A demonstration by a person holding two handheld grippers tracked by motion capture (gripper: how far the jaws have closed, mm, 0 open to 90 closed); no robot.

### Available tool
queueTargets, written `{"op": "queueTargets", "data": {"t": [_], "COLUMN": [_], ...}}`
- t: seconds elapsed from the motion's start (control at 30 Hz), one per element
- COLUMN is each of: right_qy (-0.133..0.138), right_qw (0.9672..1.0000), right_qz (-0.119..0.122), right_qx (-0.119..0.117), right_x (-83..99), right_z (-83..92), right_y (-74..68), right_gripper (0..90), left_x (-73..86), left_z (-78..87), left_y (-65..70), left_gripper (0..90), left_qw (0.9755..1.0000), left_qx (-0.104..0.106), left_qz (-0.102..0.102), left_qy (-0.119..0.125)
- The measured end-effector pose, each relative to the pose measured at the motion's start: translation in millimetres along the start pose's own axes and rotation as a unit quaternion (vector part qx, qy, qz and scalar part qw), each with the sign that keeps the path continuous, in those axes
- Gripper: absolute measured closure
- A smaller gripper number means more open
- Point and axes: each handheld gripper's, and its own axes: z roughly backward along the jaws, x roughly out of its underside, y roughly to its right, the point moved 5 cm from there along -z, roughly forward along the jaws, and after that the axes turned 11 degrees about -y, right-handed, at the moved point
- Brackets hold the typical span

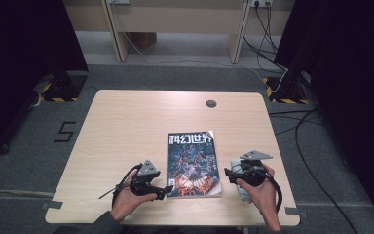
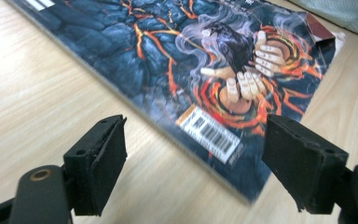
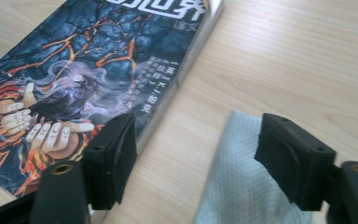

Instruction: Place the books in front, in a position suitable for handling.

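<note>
Both of my claws stand spread wide and hold nothing. Left gripper (image 1: 164, 191) sits in my left hand (image 1: 126, 202) at the near edge of the table (image 1: 126, 117), its tips just beside the magazine's near left corner. In the left gripper view its 2 black pads (image 2: 105, 161) hang apart above bare wood, with the magazine (image 2: 205, 70) lying flat just past them; the barcode label (image 2: 210, 134) at its near corner shows between the pads, untouched. Right gripper (image 1: 228, 174) sits in my right hand (image 1: 259, 192) on the other side of the magazine, a grey 3-cornered plate (image 1: 256, 156) on top and a black cable looping off its side. In the right gripper view its pads (image 3: 292, 156) also gape: one hangs over the magazine's edge, the other over a pale grey-blue cloth (image 3: 242, 186) that lies on the table beside the magazine, near it but apart. I cannot tell whether either pad brushes what is under it.

Past the claws, the magazine (image 1: 194, 165) lies closed and face up on the near half of the table, between my 2 hands, its white title characters along the far edge and its cover dark blue with orange cracks, a black bird and pale hands. Farther off, a small round grey grommet (image 1: 211, 104) sits near the table's far edge. Beyond the table the floor is grey, with cables trailing at the right and a "5" marked at the left.
</note>
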Motion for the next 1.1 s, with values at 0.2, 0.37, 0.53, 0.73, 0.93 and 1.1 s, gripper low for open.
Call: {"op": "queueTargets", "data": {"t": [0.2, 0.37, 0.53, 0.73, 0.93, 1.1], "right_qy": [0.017, 0.015, 0.015, 0.007, 0.0, -0.004], "right_qw": [0.9998, 0.9998, 0.9997, 0.9998, 0.9998, 0.9997], "right_qz": [-0.007, -0.009, -0.007, -0.003, -0.004, -0.002], "right_qx": [0.006, 0.011, 0.015, 0.019, 0.021, 0.022], "right_x": [5.0, 15.0, 22.2, 28.5, 33.0, 38.7], "right_z": [10.5, 19.4, 23.0, 24.0, 23.5, 24.5], "right_y": [10.3, 17.7, 21.9, 21.3, 20.5, 20.0], "right_gripper": [20.6, 27.4, 33.9, 37.4, 37.8, 37.8], "left_x": [16.6, 26.1, 29.8, 32.6, 33.2, 33.4], "left_z": [10.0, 17.6, 19.4, 20.2, 21.1, 20.7], "left_y": [-4.3, -5.4, -3.9, -2.0, -2.1, -1.1], "left_gripper": [20.7, 20.3, 20.3, 20.3, 20.3, 20.2], "left_qw": [0.9999, 0.9999, 0.9999, 0.9999, 0.9999, 0.9999], "left_qx": [0.004, 0.005, 0.007, 0.008, 0.007, 0.007], "left_qz": [0.01, 0.015, 0.015, 0.013, 0.015, 0.014], "left_qy": [-0.002, 0.0, -0.002, -0.004, -0.003, -0.006]}}
